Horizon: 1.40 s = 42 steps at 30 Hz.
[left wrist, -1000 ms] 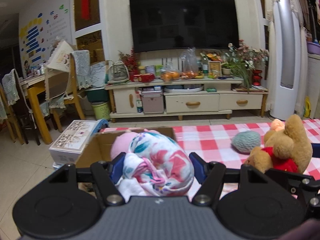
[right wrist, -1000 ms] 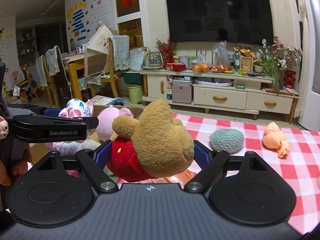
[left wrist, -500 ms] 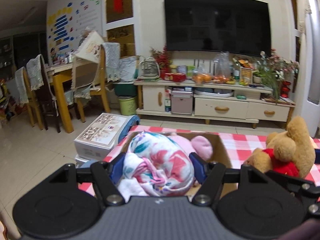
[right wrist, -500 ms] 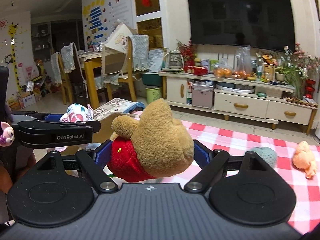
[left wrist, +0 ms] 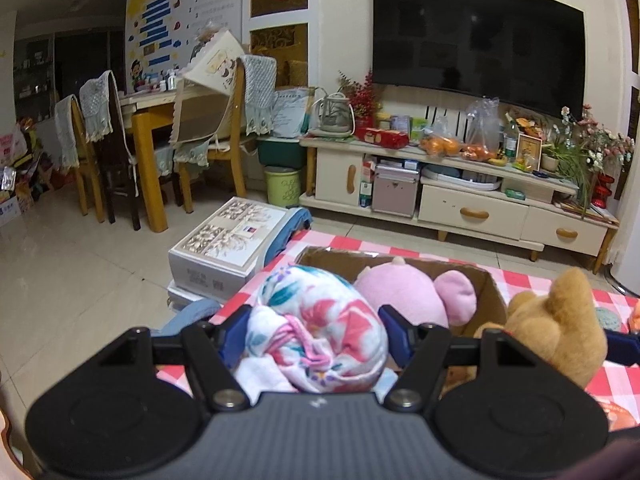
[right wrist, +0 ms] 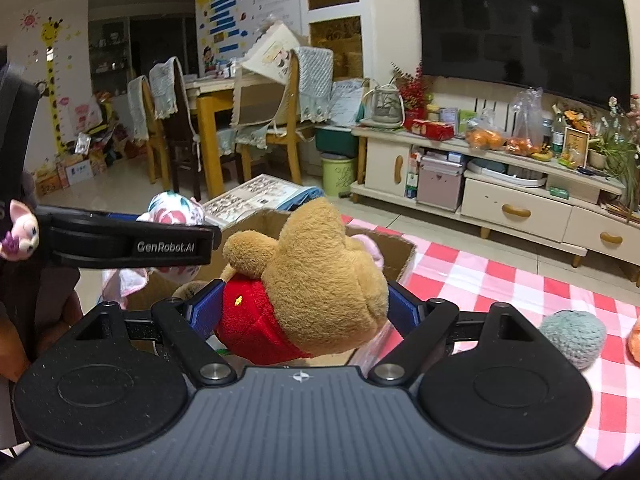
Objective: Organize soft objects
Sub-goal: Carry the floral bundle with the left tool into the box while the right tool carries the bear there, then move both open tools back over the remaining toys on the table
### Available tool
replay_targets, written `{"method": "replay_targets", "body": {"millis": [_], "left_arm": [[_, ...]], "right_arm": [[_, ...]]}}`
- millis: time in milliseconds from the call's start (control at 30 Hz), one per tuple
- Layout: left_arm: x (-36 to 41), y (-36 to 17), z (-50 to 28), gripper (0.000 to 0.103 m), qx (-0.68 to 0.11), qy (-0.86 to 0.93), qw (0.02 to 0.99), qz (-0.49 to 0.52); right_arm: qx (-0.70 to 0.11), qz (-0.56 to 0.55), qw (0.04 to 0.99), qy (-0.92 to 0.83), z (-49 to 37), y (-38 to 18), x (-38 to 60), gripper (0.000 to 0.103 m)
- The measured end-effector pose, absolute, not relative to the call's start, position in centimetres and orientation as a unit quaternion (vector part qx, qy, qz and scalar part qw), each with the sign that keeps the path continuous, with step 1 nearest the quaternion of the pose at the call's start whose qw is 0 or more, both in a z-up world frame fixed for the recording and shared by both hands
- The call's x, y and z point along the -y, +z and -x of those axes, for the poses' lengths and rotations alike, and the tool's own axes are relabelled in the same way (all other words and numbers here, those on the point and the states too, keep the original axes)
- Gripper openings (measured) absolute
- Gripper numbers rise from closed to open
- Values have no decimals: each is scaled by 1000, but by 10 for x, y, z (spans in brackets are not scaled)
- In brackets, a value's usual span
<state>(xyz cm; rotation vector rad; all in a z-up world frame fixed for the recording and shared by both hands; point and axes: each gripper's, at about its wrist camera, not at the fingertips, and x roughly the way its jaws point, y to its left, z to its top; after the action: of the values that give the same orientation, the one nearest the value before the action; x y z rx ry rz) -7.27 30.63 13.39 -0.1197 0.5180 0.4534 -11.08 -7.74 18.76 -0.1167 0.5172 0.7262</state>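
Left wrist view: the left gripper (left wrist: 316, 330) has its blue fingers (left wrist: 234, 330) pressed against both sides of a floral cloth bundle (left wrist: 316, 320), holding it just in front of an open cardboard box (left wrist: 486, 292) that stands on the red-checked table (left wrist: 560, 280). A pink plush toy (left wrist: 404, 294) lies inside the box. In the right wrist view, the right gripper (right wrist: 306, 310) clamps a brown teddy bear in a red shirt (right wrist: 316, 280) between its fingers (right wrist: 206, 308), held over the near edge of the same box. A grey-green knitted ball (right wrist: 572, 336) and an orange plush (right wrist: 634, 340) lie on the table to the right, apart from the box.
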Motion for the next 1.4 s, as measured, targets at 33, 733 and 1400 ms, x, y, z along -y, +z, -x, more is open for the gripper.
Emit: {"method": "replay_targets", "body": {"millis": [33,733,1400], "left_arm": [[-307,133,72,68,-256,222,939,60],[-296,137,68,102,-259,226,938,44],[-320,150,88,102,-231,251,938,60]], "right_arm": [[-252,60,899,352,112,187,78,103],[-277,70,887,363,136,196,96,103],[-302,5,824,480,127,195,68,103]]}}
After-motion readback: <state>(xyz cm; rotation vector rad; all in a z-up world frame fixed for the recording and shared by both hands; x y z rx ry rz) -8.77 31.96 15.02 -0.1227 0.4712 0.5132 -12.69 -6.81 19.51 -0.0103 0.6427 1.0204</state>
